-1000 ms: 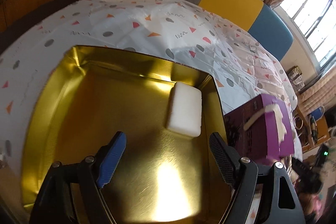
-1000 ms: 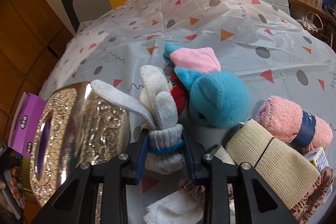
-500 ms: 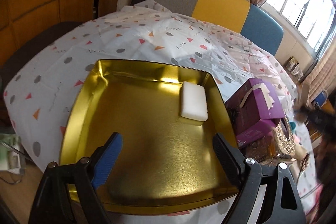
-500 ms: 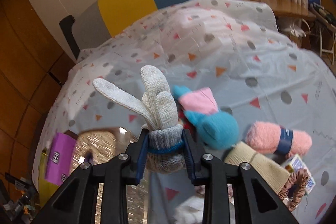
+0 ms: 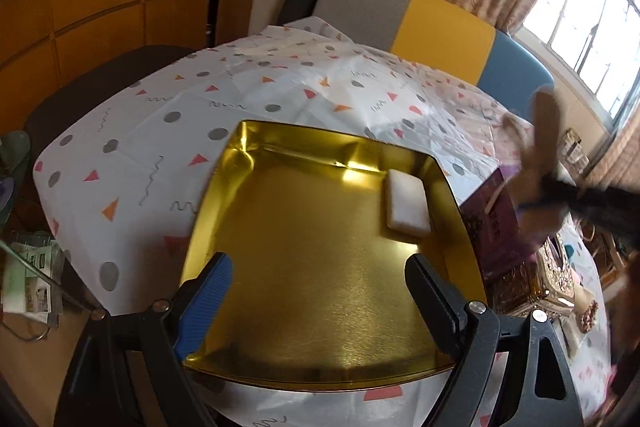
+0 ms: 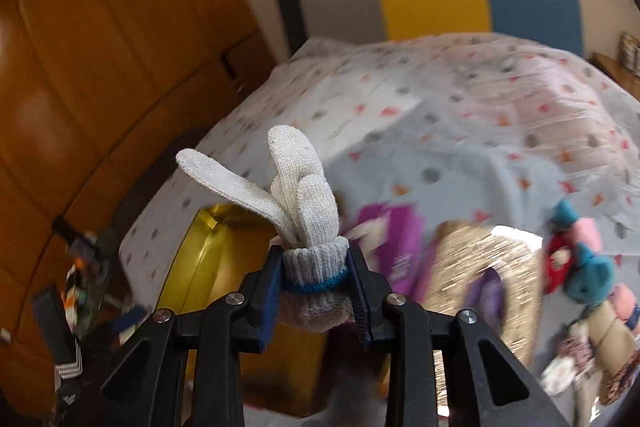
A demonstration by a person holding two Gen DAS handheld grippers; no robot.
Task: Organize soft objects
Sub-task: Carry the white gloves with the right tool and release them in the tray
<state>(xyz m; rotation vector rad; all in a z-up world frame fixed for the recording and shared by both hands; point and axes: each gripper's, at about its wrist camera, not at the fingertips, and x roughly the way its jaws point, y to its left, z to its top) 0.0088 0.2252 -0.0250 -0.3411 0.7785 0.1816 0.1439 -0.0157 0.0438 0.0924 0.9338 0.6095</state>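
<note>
- L gripper: jaws wide apart, nothing btwn them. One blue ribbed pad, one black ribbed pad, black frame w/ silver rivets. Hangs above the near part of the gold tray.
- Gold tray: shallow square metal tin, brushed floor w/ glare spots, raised rim, angled corners. Sits on tablecloth near table edge.
- White sponge: matte rounded-rectangle block, lies flat inside tray at far right corner, close to the right wall.
- R gripper: jaws narrow, clamped on rolled knit glove at the cuff. Pads press both sides of the bundle.
- Glove: off-white ribbed knit, grey cuff w/ blue band. Fingers stick up and away from the jaws, one splayed out to the side. Held in the air, off the table. In L view it's a motion-blurred tan shape at the right edge, above the purple box.
- Purple box: cardboard, glossy print, just beside tray's right wall.
- Sequin box: gold glittery surface, next to purple box on the far side from tray; blurred in R view.
- Blue plush w/ pink and red bits nearby, at right edge of R view on the tablecloth, well apart from tray. Blurred; details unclear.
- Tablecloth: thin white plastic-looking sheet, creased, printed w/ grey dots, red/orange triangles, squiggles.
- Bench back: fabric panels, grey/yellow/blue, behind table. Wood panel wall on left side.
</note>
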